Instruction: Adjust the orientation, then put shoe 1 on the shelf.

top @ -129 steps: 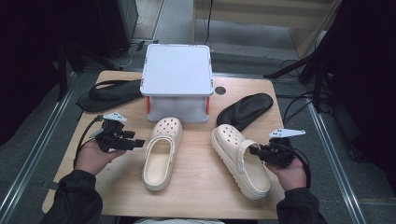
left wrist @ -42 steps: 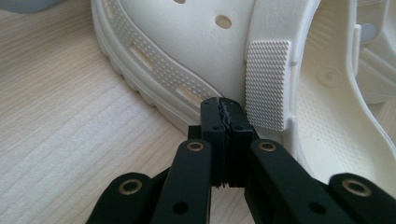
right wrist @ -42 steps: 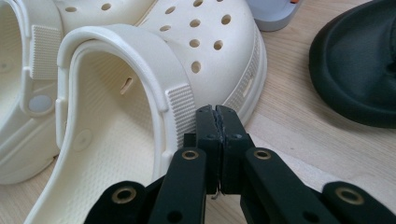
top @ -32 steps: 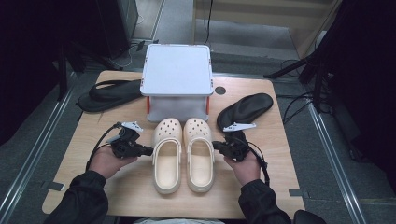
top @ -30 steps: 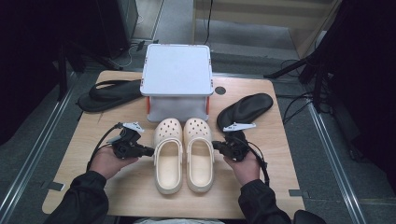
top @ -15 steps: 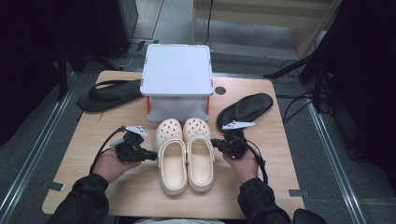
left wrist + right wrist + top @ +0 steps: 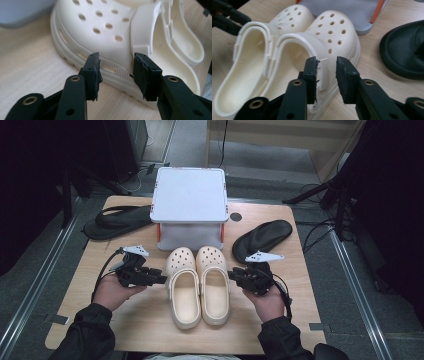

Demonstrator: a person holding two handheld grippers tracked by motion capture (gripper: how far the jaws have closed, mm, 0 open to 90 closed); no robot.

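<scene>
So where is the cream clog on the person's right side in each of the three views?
High view: the right clog lies at centre, right one of the pair.
Left gripper view: only a strip of it at the right, behind the left clog.
Right gripper view: centre, just before the jaws.
Shared landmark: the grey box.

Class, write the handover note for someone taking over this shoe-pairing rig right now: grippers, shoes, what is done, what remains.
Left hand-held gripper: jaws have just been opening, off the left clog.
Right hand-held gripper: jaws have just been opening, astride the right clog strap, not pressing.
Done: cream clogs paired, toes toward the grey box.
Left, probably: back both grippers away; black sandals lie apart.
</scene>
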